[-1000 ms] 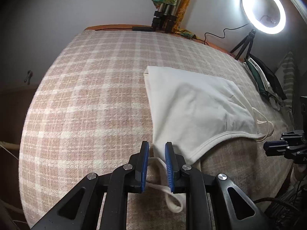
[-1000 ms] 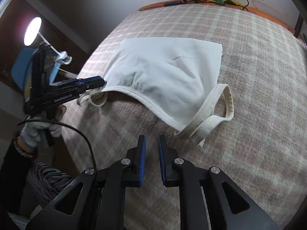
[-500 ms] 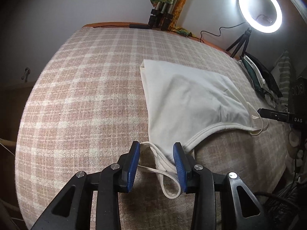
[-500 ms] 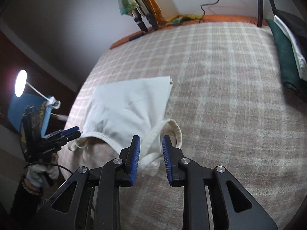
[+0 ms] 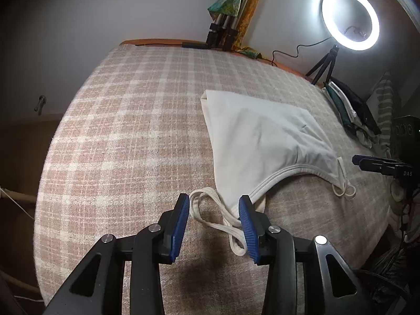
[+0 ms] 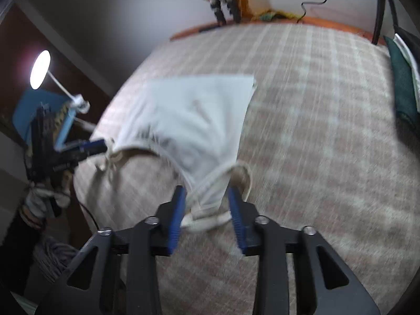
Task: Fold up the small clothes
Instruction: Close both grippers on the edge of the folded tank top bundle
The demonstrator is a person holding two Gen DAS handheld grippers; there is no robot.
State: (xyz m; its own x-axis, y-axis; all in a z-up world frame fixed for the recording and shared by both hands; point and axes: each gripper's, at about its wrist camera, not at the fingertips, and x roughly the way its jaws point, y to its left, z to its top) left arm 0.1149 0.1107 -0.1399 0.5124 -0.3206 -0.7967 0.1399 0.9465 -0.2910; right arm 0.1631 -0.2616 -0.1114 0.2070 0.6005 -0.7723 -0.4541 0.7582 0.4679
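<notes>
1. Both sets of tongs have opened wider than they were a moment ago, and both have moved in over the straps of the white top (image 5: pixel 265 141).
2. On the left gripper (image 5: pixel 214 225), the two blue pads stand far apart. The thin strap loop (image 5: pixel 210 210) lies on the blanket between them, and the pads are not pinching it yet.
3. On the right gripper (image 6: pixel 206 214), the pads are far apart too. The other strap (image 6: pixel 210 219) lies between them. This view is blurry, so I cannot tell if a pad touches the cloth.
4. A moment ago the left tongs were almost closed, and the right tongs were back from the cloth.
5. The top lies flat on the checked blanket (image 5: pixel 126 141), right of the middle. Its straps point at the near edge, and its straight hem points at the far edge.
6. A ring light (image 5: pixel 350 18) shines by the far right corner. A pile of other clothes (image 5: pixel 351 113) sits along the right edge.
7. I think this means the first fold is about to start. Each strap is lined up for a pinch.
8. Next, both tongs should close on the straps and carry them to the far hem.
9. The straps are thin and floppy, so one could slip out.
</notes>
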